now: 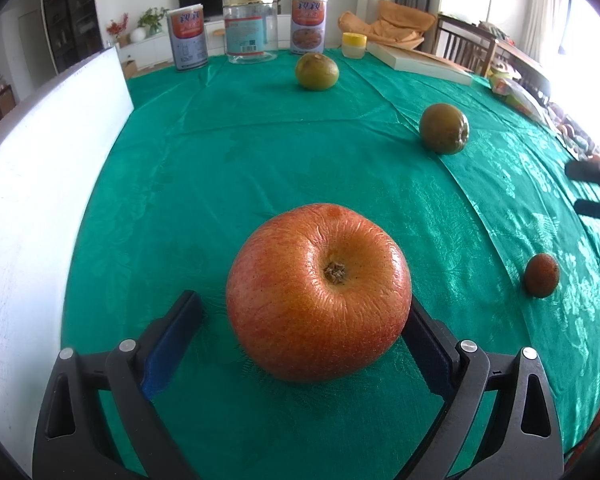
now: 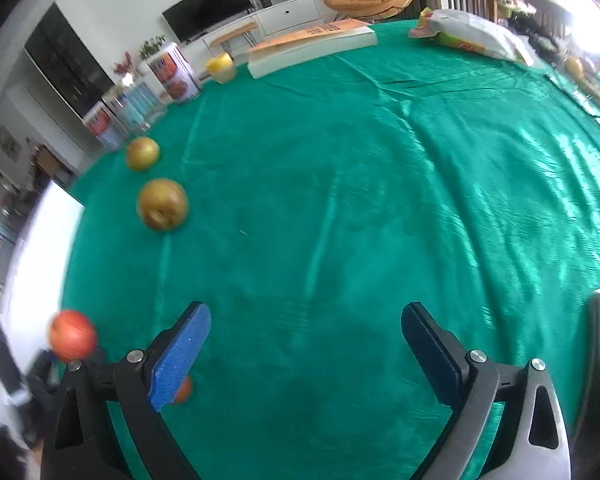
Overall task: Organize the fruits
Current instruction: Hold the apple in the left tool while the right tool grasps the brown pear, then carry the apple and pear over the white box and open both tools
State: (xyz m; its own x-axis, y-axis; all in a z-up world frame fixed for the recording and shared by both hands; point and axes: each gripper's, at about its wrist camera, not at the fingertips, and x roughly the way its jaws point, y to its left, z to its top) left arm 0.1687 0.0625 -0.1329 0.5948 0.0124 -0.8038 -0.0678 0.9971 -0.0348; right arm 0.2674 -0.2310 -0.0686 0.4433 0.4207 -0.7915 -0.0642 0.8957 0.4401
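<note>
Between the spread pads of the left gripper [image 1: 306, 340] sits the big red apple [image 1: 319, 293] on the green cloth [image 1: 220, 168] (one pad touches it). It could roll away if pinched off-centre. The right gripper [image 2: 306, 356] is spread, holding nothing.

A green cloth [image 1: 228, 168] covered the table, and along its far edge stood two printed tins [image 1: 187, 38] [image 1: 309, 24] flanking a clear jar [image 1: 250, 29] with a gold lid, then a small yellow-lidded pot [image 1: 354, 45] and a flat book [image 1: 418, 63], with a crumpled plastic bag [image 2: 472, 36] lying farther along.
</note>
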